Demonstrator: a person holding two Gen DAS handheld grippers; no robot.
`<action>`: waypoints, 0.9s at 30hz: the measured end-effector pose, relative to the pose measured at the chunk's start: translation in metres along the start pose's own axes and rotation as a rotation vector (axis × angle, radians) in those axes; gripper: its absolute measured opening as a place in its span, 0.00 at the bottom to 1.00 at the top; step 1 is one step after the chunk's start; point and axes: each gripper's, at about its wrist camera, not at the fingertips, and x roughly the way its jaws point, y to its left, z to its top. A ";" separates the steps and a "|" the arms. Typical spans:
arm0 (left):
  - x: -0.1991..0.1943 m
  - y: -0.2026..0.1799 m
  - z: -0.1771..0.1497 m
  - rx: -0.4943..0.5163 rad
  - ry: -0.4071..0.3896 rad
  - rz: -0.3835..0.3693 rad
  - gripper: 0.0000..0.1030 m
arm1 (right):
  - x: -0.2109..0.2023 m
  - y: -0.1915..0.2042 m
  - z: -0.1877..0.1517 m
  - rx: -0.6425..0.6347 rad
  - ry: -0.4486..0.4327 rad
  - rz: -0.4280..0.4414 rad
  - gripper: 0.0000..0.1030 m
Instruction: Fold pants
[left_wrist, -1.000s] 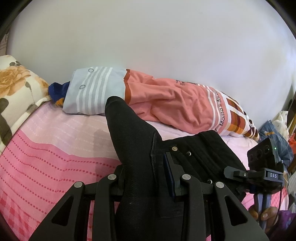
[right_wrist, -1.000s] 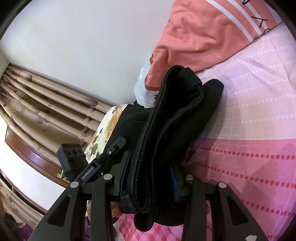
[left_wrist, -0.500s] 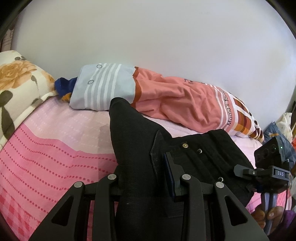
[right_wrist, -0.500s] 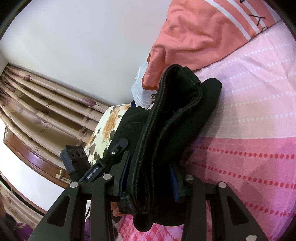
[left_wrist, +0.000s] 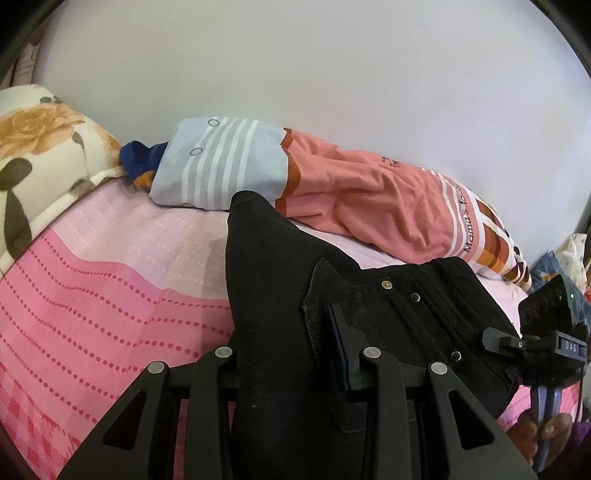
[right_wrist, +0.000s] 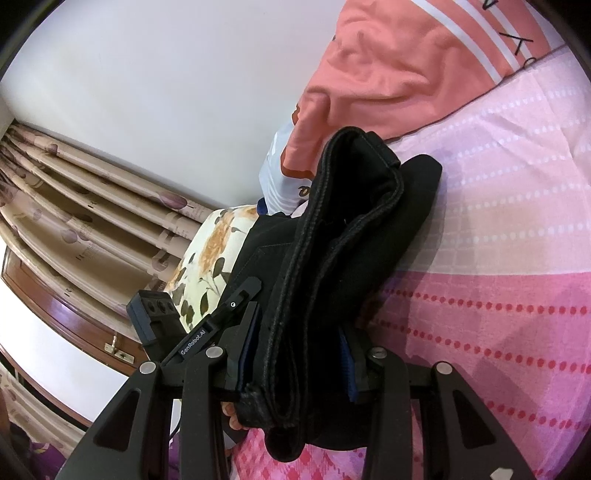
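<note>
Black pants (left_wrist: 280, 332), bunched and lifted over the pink bed (left_wrist: 92, 295), are clamped by both tongs: left tongs (left_wrist: 291, 354) near the buttoned waist, right tongs (right_wrist: 295, 350) on stacked layers. Mid-fold, apparently; next, lay them flat.

"DAS" – right hand-held gripper (left_wrist: 570, 347); "GenRobot.AI" – left hand-held gripper (right_wrist: 194, 341); "Mama's" – orange cloth (left_wrist: 469, 236).
</note>
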 end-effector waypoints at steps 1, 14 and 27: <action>0.000 0.000 0.000 0.000 -0.002 0.002 0.32 | 0.000 0.001 0.000 -0.004 -0.001 -0.005 0.36; -0.002 -0.004 -0.003 0.021 -0.024 0.024 0.32 | 0.000 0.000 0.000 -0.018 -0.006 -0.029 0.36; -0.003 -0.004 -0.002 0.020 -0.025 0.024 0.32 | 0.002 0.000 0.001 -0.023 -0.008 -0.054 0.36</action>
